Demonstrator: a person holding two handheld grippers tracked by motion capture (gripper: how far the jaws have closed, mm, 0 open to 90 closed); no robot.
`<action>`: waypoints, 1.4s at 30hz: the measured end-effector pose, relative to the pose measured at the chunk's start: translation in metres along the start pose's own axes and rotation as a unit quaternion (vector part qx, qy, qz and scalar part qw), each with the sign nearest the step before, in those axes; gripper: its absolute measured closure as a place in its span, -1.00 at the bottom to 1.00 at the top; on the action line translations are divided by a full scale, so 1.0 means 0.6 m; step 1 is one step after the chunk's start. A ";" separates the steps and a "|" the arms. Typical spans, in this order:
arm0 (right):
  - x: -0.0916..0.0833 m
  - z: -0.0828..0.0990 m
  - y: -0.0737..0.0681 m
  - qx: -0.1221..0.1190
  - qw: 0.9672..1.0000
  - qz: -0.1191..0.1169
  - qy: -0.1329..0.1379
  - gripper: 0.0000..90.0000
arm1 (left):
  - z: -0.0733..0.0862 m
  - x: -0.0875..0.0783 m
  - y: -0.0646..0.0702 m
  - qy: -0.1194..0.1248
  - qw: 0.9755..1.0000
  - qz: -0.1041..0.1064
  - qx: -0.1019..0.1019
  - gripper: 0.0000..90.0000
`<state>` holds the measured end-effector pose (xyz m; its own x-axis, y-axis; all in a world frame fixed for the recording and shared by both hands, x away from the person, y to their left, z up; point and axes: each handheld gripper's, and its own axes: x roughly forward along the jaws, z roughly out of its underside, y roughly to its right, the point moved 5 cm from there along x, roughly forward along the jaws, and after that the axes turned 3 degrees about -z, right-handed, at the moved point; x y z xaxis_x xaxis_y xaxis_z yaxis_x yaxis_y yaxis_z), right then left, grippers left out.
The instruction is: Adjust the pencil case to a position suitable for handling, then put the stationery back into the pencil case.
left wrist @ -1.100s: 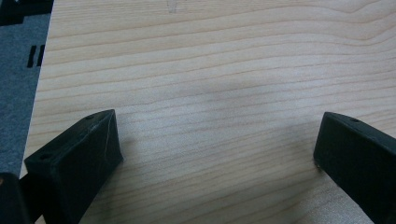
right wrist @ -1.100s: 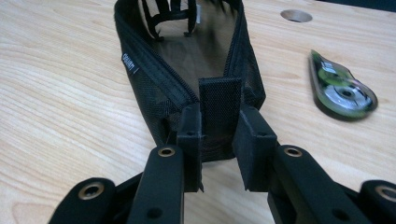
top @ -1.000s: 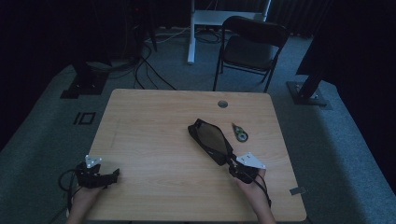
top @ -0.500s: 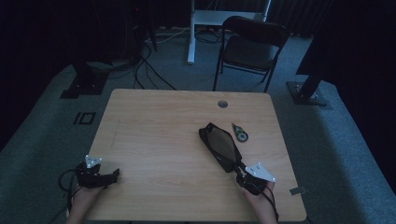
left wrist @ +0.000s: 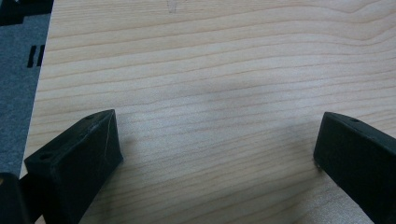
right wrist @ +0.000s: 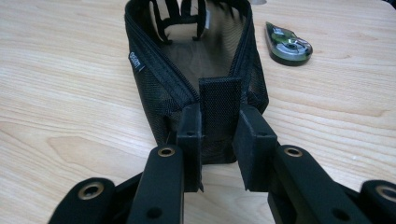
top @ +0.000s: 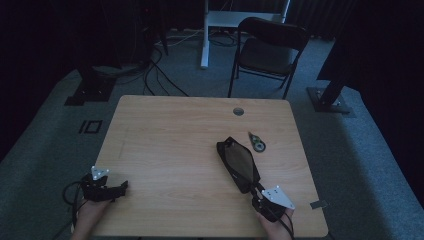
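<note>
While the left gripper rests open-jawed on the table, the right gripper clamps the end tab of a black mesh pouch lying beside a tape dispenser.

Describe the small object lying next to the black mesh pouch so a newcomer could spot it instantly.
On the light wooden table, look right of the long black mesh zip pouch. There lies a small teardrop-shaped green and black correction-tape dispenser, apart from the pouch: glossy hard plastic, far smaller.
</note>
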<state>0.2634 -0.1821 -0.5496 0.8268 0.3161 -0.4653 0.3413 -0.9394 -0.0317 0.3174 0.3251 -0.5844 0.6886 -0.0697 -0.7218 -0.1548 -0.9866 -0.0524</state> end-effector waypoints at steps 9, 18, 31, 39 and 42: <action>-0.009 -0.011 -0.011 -0.029 1.000 -0.002 0.002 0.14 | 0.000 0.000 0.000 0.000 1.000 0.000 0.000 -0.98; -0.016 -0.051 -0.006 -0.027 0.999 -0.030 0.016 -0.21 | 0.000 0.000 0.000 0.000 1.000 0.000 0.000 -0.98; -0.006 -0.114 -0.002 -0.039 0.996 -0.068 0.050 -0.55 | 0.000 0.000 0.000 0.000 1.000 0.000 0.000 -0.98; 0.005 -0.150 0.025 -0.027 0.996 -0.063 0.065 -0.57 | 0.000 0.000 0.000 0.000 1.000 0.000 0.000 -0.98; 0.014 -0.159 0.038 -0.024 0.996 -0.057 0.064 -0.57 | 0.000 0.000 0.000 0.000 1.000 0.000 0.000 -0.98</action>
<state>0.3210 -0.1884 -0.4699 0.8307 0.4377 -0.3439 0.4550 -0.8899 -0.0335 0.3174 0.3251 -0.5844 0.6885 -0.0697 -0.7219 -0.1550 -0.9865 -0.0526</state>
